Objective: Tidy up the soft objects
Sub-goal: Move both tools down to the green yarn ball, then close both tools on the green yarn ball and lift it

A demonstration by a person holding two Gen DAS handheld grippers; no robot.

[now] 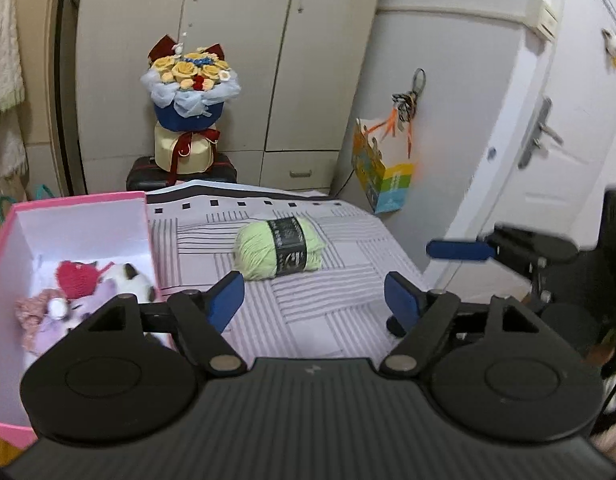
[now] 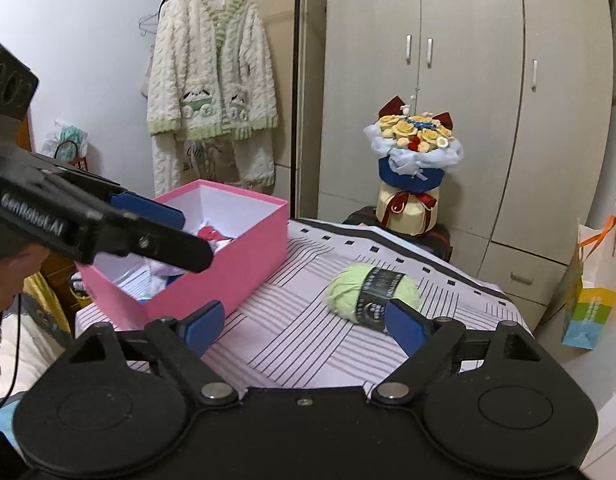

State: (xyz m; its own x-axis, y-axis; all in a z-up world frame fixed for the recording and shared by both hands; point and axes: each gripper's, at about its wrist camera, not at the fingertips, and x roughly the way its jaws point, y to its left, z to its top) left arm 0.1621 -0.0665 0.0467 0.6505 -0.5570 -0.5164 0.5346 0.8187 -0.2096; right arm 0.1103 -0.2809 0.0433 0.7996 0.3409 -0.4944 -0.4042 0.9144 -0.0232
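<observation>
A light-green yarn ball (image 1: 279,254) with a black label lies on the striped cloth (image 1: 328,312), just ahead of my left gripper (image 1: 314,300), which is open and holds nothing. To the left stands a pink box (image 1: 79,204) with a red knitted heart (image 1: 77,278), a white-and-black plush (image 1: 129,278) and a purple plush (image 1: 63,312) inside. In the right wrist view my right gripper (image 2: 305,326) is open and empty, and its right finger covers part of the yarn ball (image 2: 372,292). My left gripper (image 2: 191,236) hangs over the pink box (image 2: 243,264).
A flower bouquet (image 1: 189,80) stands on a dark case (image 1: 179,172) behind the table, in front of wardrobe doors. A colourful paper bag (image 1: 384,176) hangs at the right, near a white door (image 1: 568,100). A fluffy robe (image 2: 211,88) hangs at the left.
</observation>
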